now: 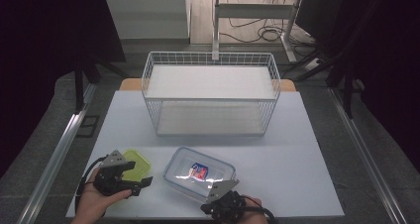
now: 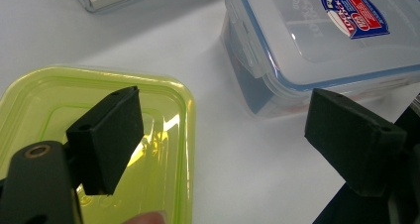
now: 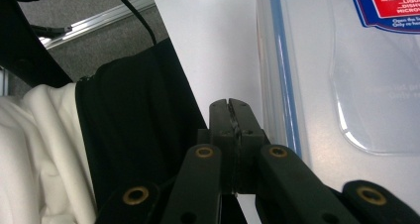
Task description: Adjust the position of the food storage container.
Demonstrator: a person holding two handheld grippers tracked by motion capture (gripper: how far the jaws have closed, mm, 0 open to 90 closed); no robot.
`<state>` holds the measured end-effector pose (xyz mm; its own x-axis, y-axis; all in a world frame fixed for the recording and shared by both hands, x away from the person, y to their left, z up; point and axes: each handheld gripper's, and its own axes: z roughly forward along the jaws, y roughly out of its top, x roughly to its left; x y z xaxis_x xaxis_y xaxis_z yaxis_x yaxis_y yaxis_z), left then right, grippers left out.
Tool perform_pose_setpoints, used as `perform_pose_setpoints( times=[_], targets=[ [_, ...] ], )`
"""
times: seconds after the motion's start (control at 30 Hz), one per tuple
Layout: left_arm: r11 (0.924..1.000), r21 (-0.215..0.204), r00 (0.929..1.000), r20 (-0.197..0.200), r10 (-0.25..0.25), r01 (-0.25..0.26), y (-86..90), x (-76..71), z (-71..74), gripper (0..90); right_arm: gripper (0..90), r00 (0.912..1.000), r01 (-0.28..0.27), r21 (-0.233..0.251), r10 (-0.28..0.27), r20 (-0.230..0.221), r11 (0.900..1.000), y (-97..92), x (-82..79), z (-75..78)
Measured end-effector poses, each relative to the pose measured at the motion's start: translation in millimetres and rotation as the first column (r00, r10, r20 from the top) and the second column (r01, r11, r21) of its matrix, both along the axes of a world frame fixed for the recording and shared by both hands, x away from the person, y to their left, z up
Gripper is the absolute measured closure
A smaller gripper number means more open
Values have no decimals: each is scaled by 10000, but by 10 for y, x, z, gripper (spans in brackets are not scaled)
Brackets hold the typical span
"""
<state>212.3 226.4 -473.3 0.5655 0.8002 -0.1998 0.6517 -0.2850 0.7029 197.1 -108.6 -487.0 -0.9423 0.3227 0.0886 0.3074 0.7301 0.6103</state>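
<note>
High view: the clear lidded container [image 1: 199, 174] sits on the white table [image 1: 297, 149] on my side of the wire basket [image 1: 211, 92], w/ the green lid [image 1: 135, 164] just to its left. My left gripper [image 1: 141, 183] hangs over the near corner of that lid, jaws spread, nothing in them; my right gripper [image 1: 216, 196] is at the container's near edge, by its right corner. Left gripper view: jaws stand wide apart w/ bare table betw. them, one pad [image 2: 111, 140] over the green lid [image 2: 59, 95], the other toward the container [image 2: 317, 45], which lies just beyond and apart from the lid. The box's side latch flap [image 2: 247, 45] shows folded down, so I'd judge it locked shut. Right gripper view: my right gripper [image 3: 232, 105] is clenched tight, pads pressed together on nothing, tip just beside the container's rim w/ the blue seal [image 3: 282, 70]; can't tell if it touches. Handling, my guess: stiff hard plastic, light since it looks empty, smooth and glossy so prob. slippery under the pads. Too wide to span across the body, so best hold is the rim or a latch flap, or one gripper on each short end. The green lid looks thin, flexy, flat on the table; pinch it at an edge.
</note>
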Motion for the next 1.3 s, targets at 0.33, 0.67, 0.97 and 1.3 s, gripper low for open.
perform_pose_setpoints(
  times=[0.33, 0.67, 0.97, 1.3],
  targets=[
    [10000, 6, 10000, 4, -27, 27, -12, 2, -2, 150, 895, 9972, 645, -48, -643, 368, 9979, -164, 135, 46],
    [10000, -19, 10000, 26, -29, 29, -53, -2, 4, 149, 895, 9889, 1405, 90, -1407, 473, 9900, -348, 318, 59],
    [9998, -187, 9999, 107, 93, -91, -81, -8, 40, 147, 896, 9842, 1705, 195, -1712, 457, 9852, -420, 398, 49],
    [9975, -520, 9988, 130, 481, -473, -226, 7, 178, 143, 894, 9758, 2077, 1197, -2142, 444, 9708, -589, 453, 263]
  ],
)
